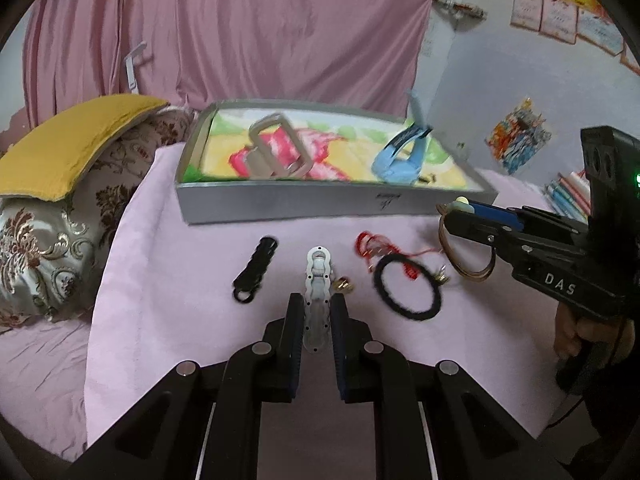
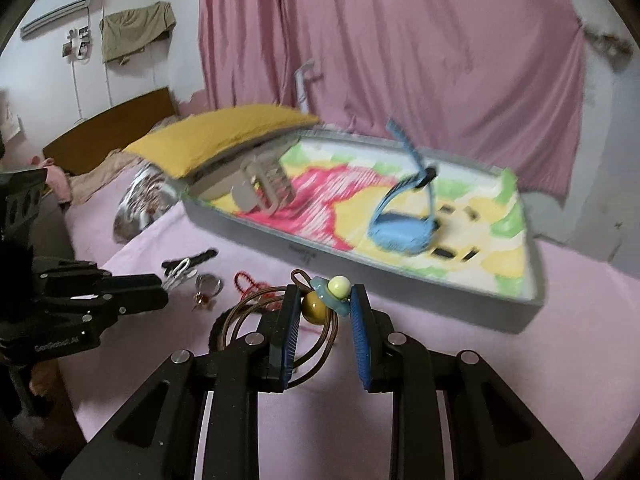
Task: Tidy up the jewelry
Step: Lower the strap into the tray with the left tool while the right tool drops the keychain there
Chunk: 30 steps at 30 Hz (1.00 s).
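- Left wrist view: left claw (image 1: pixel 316 320) clamped on silver hair clip (image 1: pixel 318 280), its long axis in line with the fingers, pointing at grey box (image 1: pixel 320 204) straight ahead on the bed.
- Right claw (image 2: pixel 325 300) grips beaded hair tie (image 2: pixel 328 296), also short of the box.

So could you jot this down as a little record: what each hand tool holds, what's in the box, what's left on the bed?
left gripper: jaws shut on silver metal hair clip
right gripper: jaws shut on brown bangle with beads
grey box: blue hair claw, beige hair claw
on pink sheet: black hair clip, black hair tie, red cord
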Each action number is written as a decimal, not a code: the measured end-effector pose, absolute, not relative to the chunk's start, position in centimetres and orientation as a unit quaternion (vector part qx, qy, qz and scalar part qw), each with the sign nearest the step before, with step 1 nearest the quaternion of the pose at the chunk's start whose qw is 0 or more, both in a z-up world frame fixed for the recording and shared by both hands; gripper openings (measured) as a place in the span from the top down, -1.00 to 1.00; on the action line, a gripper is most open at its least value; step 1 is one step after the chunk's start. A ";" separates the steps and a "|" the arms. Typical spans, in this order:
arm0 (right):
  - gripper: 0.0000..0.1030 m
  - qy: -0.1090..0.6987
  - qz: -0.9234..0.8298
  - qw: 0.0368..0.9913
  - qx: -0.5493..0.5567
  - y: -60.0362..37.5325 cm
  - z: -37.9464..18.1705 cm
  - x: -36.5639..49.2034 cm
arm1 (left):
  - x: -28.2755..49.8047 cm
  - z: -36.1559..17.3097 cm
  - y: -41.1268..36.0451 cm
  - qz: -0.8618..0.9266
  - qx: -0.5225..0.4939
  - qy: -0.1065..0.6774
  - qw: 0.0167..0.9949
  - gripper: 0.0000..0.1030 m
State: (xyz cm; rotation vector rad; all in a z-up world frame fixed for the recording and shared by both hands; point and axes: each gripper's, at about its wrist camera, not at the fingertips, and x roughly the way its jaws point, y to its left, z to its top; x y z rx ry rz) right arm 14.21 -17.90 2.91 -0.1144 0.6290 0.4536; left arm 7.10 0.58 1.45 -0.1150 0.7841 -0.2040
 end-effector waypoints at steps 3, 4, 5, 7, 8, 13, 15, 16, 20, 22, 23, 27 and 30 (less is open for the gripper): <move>0.57 0.275 0.215 0.936 -0.046 -18.2 3.9 13.6 | 6.9 2.4 0.2 -0.103 -0.064 0.352 0.928 0.76; 0.57 0.264 0.213 0.940 -0.042 -18.4 4.3 13.6 | 6.9 2.8 0.0 -0.103 -0.067 0.339 0.933 0.76; 0.57 0.251 0.211 0.944 -0.037 -18.6 4.7 13.6 | 7.0 3.1 0.0 -0.103 -0.070 0.328 0.937 0.76; 0.57 0.232 0.208 0.950 -0.031 -18.7 5.3 13.5 | 7.1 4.2 -0.2 -0.102 -0.077 0.298 0.946 0.76; 0.57 0.220 0.205 0.953 -0.028 -18.7 5.7 13.5 | 7.2 4.6 -0.4 -0.101 -0.078 0.285 0.950 0.76; 0.57 0.175 0.191 0.966 -0.023 -19.0 7.0 13.7 | 8.5 6.1 -1.3 -0.096 -0.077 0.233 0.965 0.76; 0.57 0.160 0.182 0.970 -0.018 -19.3 7.5 14.1 | 9.1 6.6 -1.8 -0.093 -0.071 0.206 0.971 0.76; 0.57 0.151 0.175 0.973 -0.017 -19.5 7.7 14.3 | 9.3 6.8 -2.1 -0.092 -0.068 0.197 0.974 0.76; 0.57 0.128 0.151 0.980 -0.015 -20.1 8.4 14.9 | 10.8 7.6 -2.9 -0.087 -0.066 0.166 0.980 0.75; 0.57 0.123 0.139 0.983 -0.016 -20.4 8.5 15.5 | 11.7 7.7 -3.1 -0.083 -0.067 0.159 0.981 0.75; 0.57 0.123 0.136 0.983 -0.017 -20.4 8.5 15.6 | 12.1 7.7 -3.2 -0.081 -0.067 0.157 0.982 0.75; 0.57 0.134 0.121 0.983 -0.017 -20.7 8.2 17.2 | 14.0 7.3 -3.8 -0.073 -0.070 0.162 0.982 0.75; 0.57 0.152 0.110 0.982 -0.011 -21.0 7.4 18.1 | 15.1 6.9 -3.9 -0.070 -0.075 0.173 0.980 0.75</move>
